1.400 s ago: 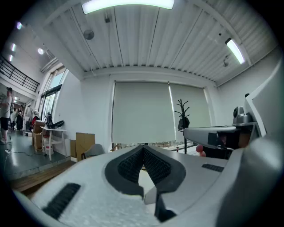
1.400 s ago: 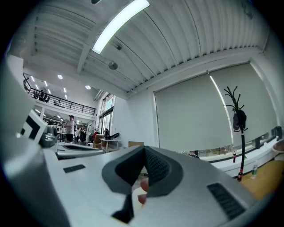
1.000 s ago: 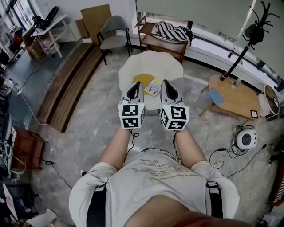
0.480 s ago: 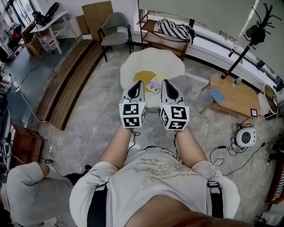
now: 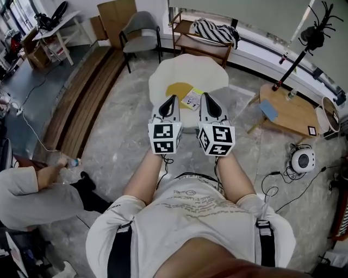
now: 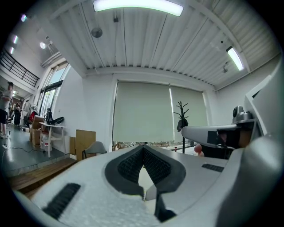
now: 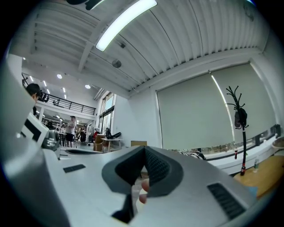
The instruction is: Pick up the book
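Head view: the book (image 5: pixel 191 99) lies on the white round table (image 5: pixel 211 74), just beyond the two gripper tips and between them, touching a yellow sheet (image 5: pixel 176 90). The left gripper (image 5: pixel 172 99) and right gripper (image 5: pixel 206 97) both have their jaws together, with nothing held.

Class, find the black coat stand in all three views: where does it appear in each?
Head view: coat stand, top right corner.
Left gripper view: coat stand, right of centre.
Right gripper view: coat stand, far right.
Shared landmark: the pale window blind behind it.
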